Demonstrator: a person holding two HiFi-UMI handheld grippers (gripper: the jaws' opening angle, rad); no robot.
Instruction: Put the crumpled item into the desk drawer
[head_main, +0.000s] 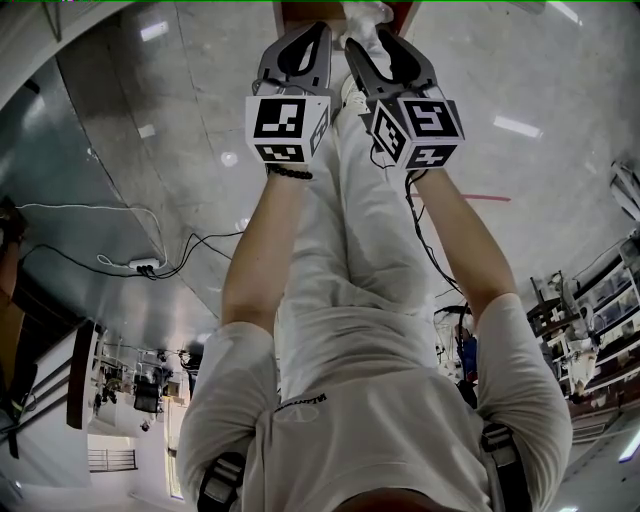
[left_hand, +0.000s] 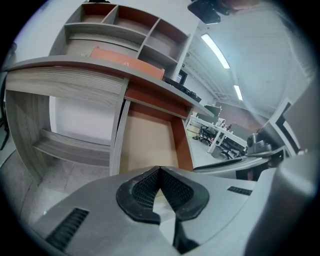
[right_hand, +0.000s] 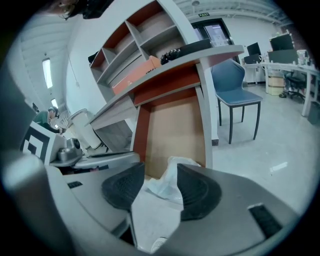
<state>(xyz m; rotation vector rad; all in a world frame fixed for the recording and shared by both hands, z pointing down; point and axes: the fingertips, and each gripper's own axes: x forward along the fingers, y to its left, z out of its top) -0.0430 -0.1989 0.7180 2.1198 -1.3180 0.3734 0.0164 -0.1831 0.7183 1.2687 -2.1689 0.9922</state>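
Present were two grippers (left_hand: 160, 172) (right_hand: 159, 182), one crumpled item (right_hand: 169, 181), one open drawer (right_hand: 175, 130), one desk (right_hand: 200, 57), one blue chair (right_hand: 233, 90), one orange box (right_hand: 137, 73).

The crumpled item (right_hand: 167, 181) looks like thin, wrinkled white paper. The drawer (right_hand: 175, 127) bottom is matt pale wood. The floor (head_main: 170, 110) is glossy, smooth grey.
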